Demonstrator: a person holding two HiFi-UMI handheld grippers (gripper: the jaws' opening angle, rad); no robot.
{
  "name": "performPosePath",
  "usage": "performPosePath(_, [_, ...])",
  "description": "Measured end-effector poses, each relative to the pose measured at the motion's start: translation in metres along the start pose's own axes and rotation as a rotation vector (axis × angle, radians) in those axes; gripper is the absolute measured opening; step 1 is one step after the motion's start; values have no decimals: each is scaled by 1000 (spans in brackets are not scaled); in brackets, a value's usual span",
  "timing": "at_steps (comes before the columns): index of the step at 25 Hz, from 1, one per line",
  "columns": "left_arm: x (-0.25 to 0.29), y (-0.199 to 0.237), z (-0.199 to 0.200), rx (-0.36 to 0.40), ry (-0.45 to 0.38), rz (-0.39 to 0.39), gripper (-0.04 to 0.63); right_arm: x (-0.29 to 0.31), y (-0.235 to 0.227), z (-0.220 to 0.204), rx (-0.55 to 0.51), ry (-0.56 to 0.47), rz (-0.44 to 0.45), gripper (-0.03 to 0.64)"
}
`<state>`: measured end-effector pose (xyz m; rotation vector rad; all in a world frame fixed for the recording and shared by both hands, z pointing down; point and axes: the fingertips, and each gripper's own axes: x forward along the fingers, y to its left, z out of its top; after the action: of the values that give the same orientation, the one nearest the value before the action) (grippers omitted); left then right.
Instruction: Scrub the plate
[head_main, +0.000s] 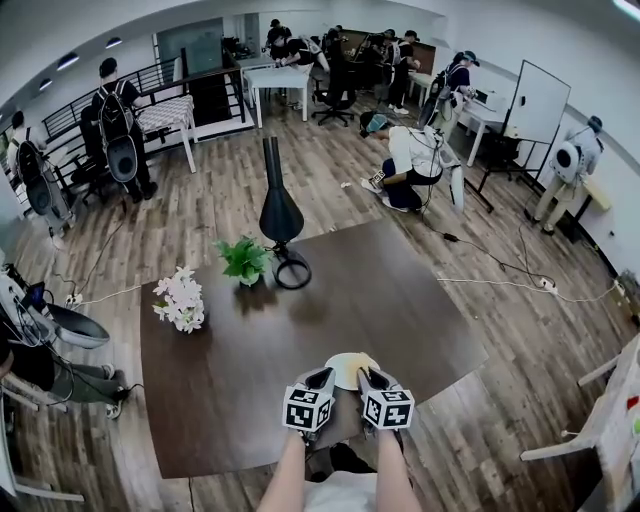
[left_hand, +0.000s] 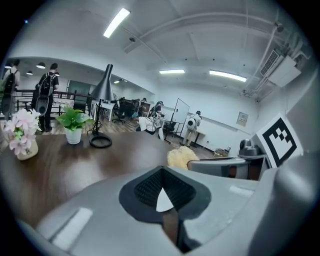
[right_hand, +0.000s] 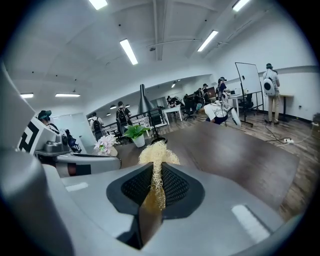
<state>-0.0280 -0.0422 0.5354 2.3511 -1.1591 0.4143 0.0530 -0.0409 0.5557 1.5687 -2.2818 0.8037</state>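
A round, pale plate (head_main: 348, 366) is sitting at the near edge of a dark brown bench (head_main: 420, 300), close in front of the person. From above it is showing as a shallow oval, wider from left to right, with its smooth face turned upward. Whether it is lying flat on the bench or is lifted off it cannot be told.

The left tool (head_main: 322, 379) is meeting the plate's left rim. In the left gripper view its jaws are clenched on a thin white wedge, which appears to be that rim. The right tool (head_main: 372, 380) is reaching the plate's right side. Its ribbed black pads (right_hand: 176, 186) are gripping a scrubber (right_hand: 156, 152), a straw-coloured tuft of coarse, tangled fibres that is fanning out above the jaws. Both tools are lying close together, side by side, pointing away from the person across the bench.

The bench top is wood-grained and faintly glossy, with squared corners. Pale pink flowers (head_main: 180, 300) are standing near its left edge. A small potted plant (head_main: 245, 260) and a black lamp (head_main: 280, 215) with a ring base are standing near its far edge. A broad stretch of bare bench top is spreading between these and the plate. A plank floor (head_main: 520, 330) is running round the bench's edges.
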Motion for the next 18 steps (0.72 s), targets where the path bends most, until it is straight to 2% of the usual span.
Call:
performPosePath(10, [36,21,-8,-5,50,34,0,32,-42,-26,45,98,-104,67])
performPosePath(15, [57,35,-24,-66,76,40,0,50,-60,-35,89,78,-157,67])
performPosePath(18, [71,38,-38,-82,104,38,0,57,-70,-49,90,115,-171,67])
